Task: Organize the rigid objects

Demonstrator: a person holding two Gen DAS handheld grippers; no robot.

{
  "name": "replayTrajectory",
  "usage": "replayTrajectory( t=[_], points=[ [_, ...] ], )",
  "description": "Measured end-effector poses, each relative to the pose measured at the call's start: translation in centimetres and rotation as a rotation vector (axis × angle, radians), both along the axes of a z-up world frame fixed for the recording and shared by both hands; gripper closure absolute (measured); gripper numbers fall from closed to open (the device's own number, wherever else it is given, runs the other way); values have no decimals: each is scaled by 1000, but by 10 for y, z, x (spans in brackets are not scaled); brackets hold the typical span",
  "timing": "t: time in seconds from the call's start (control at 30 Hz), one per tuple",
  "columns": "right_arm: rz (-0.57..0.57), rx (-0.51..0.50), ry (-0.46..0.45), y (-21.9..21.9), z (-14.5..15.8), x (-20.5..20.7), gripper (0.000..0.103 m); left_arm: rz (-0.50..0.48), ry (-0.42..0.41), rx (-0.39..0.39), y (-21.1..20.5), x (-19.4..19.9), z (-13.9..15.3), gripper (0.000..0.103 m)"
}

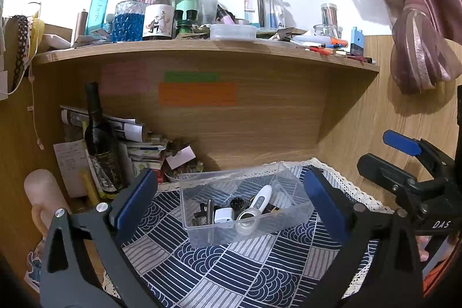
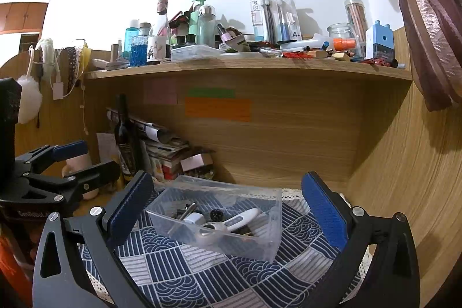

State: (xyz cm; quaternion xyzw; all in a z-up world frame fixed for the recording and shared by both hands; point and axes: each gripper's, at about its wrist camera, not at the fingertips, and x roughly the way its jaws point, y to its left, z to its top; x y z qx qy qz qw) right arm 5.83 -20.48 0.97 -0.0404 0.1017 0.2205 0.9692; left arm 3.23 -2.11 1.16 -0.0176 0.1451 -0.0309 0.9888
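A clear plastic bin [image 1: 202, 233] stands on the blue-and-white patterned cloth [image 1: 231, 273] under the wooden shelf. In it lie a white thermometer-like device [image 1: 261, 199], a white charger plug [image 1: 223, 215], a tape roll [image 1: 247, 222], a metal piece [image 1: 210, 210] and a small black round part [image 1: 237, 203]. The bin also shows in the right wrist view [image 2: 268, 244]. My left gripper [image 1: 231, 204] is open and empty, its jaws on either side of the bin, short of it. My right gripper [image 2: 228, 207] is open and empty, likewise in front of the bin.
A dark wine bottle [image 1: 99, 140], rolled papers and stacked boxes [image 1: 144, 146] crowd the back left corner. The shelf [image 1: 202, 48] above carries several bottles, jars and pens. A tied curtain [image 1: 418, 42] hangs at right. Wooden walls close the back and right side.
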Motion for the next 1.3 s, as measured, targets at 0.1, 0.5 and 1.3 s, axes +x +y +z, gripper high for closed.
replayTrajectory(
  t=[0.1, 0.5, 1.3],
  points=[
    [-1, 0, 1, 0, 0, 0, 0, 0, 2, -4, 0, 0, 0, 0],
    [0, 2, 2, 2, 0, 0, 0, -5, 9, -1, -3, 3, -1, 0],
    [-8, 1, 17, 12, -3, 2, 0, -12, 6, -23, 5, 3, -1, 0]
  ],
)
